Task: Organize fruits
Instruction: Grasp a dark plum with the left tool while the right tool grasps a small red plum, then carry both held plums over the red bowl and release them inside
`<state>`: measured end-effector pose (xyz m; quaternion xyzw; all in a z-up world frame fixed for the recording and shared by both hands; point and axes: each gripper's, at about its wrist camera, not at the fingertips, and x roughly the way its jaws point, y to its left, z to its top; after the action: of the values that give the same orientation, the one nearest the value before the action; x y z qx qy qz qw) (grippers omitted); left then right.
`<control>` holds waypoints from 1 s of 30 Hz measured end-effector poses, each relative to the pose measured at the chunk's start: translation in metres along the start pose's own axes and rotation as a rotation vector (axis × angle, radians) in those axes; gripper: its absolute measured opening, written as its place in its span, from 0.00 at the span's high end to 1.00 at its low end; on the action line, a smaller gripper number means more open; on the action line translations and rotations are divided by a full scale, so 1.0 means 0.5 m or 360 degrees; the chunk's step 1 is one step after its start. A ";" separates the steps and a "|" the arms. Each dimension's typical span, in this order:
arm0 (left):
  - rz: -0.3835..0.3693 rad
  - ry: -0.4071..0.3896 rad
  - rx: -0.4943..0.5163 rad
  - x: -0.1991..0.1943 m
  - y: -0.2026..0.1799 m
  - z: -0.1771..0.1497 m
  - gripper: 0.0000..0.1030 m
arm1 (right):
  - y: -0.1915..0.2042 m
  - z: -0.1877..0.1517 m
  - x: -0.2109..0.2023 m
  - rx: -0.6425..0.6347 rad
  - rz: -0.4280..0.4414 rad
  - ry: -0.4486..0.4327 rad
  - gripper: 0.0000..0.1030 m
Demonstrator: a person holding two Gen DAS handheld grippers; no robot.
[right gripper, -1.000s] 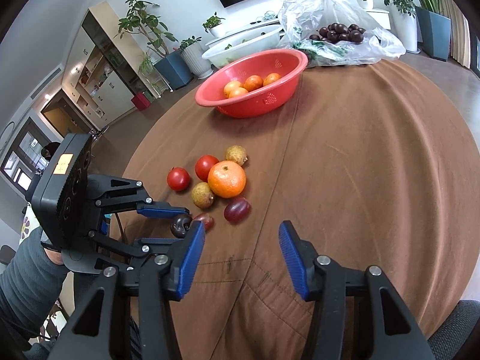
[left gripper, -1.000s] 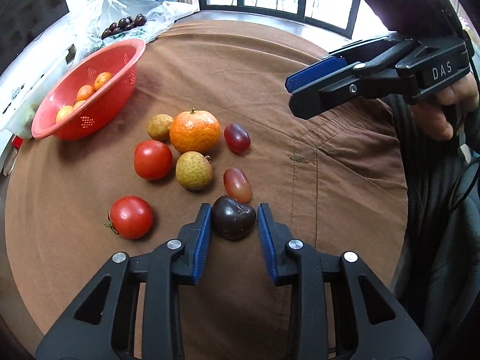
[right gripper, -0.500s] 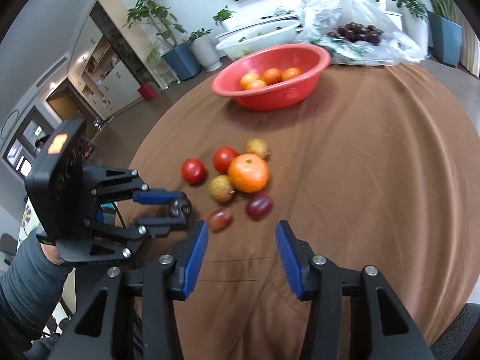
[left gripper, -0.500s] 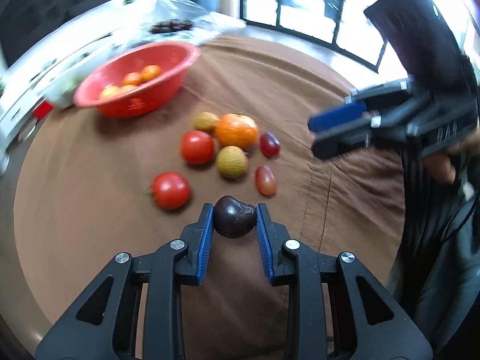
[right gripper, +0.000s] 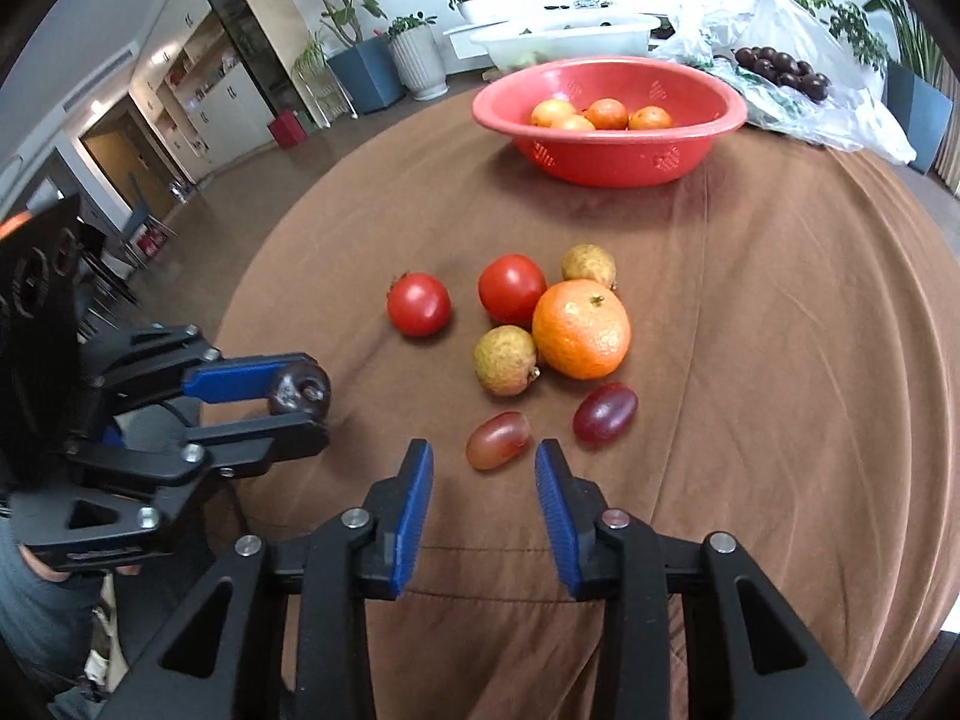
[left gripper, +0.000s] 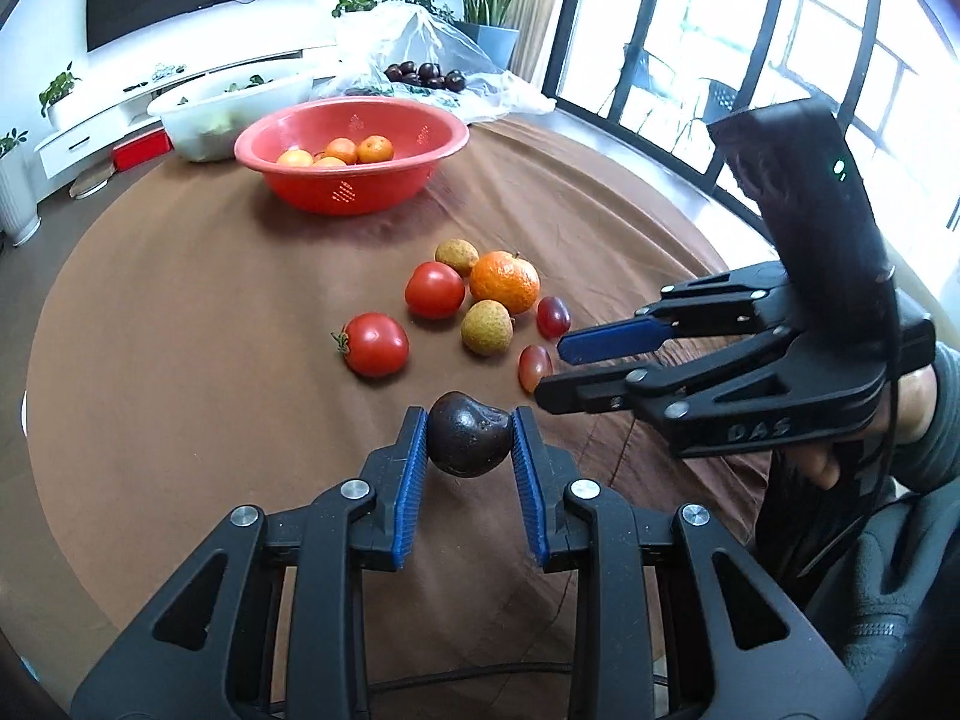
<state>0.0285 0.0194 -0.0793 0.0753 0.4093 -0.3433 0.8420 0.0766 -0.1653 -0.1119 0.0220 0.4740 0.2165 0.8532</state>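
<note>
My left gripper (left gripper: 469, 438) is shut on a dark plum (left gripper: 468, 433), held above the brown cloth; the same plum (right gripper: 298, 391) shows in the right wrist view. My right gripper (right gripper: 483, 461) is closing, with nothing pressed between its pads, just short of a red grape (right gripper: 498, 431). A second grape (right gripper: 604, 413), two tomatoes (right gripper: 418, 303) (right gripper: 511, 288), an orange (right gripper: 581, 329) and two brownish fruits (right gripper: 505, 359) (right gripper: 588, 264) lie in a cluster. The red basket (left gripper: 351, 192) holds several small oranges (left gripper: 342, 151).
A clear plastic bag with dark plums (left gripper: 427, 73) lies behind the basket, beside a white tub (left gripper: 228, 105). The round table's brown cloth (left gripper: 180, 312) is bare on the left. A person's hand (left gripper: 840, 450) holds the right gripper.
The left gripper closed on the dark plum, lifted it off the cloth and rolled. The right gripper moved toward the nearest grape while its jaws narrowed.
</note>
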 end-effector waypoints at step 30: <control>0.0004 -0.0050 -0.0099 -0.007 0.009 -0.010 0.75 | 0.031 0.013 0.026 -0.0127 -0.0266 0.0028 0.81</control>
<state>0.0266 0.0267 -0.0807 0.0442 0.4065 -0.3303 0.8507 0.0826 -0.1452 -0.1148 -0.0536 0.4728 0.1634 0.8643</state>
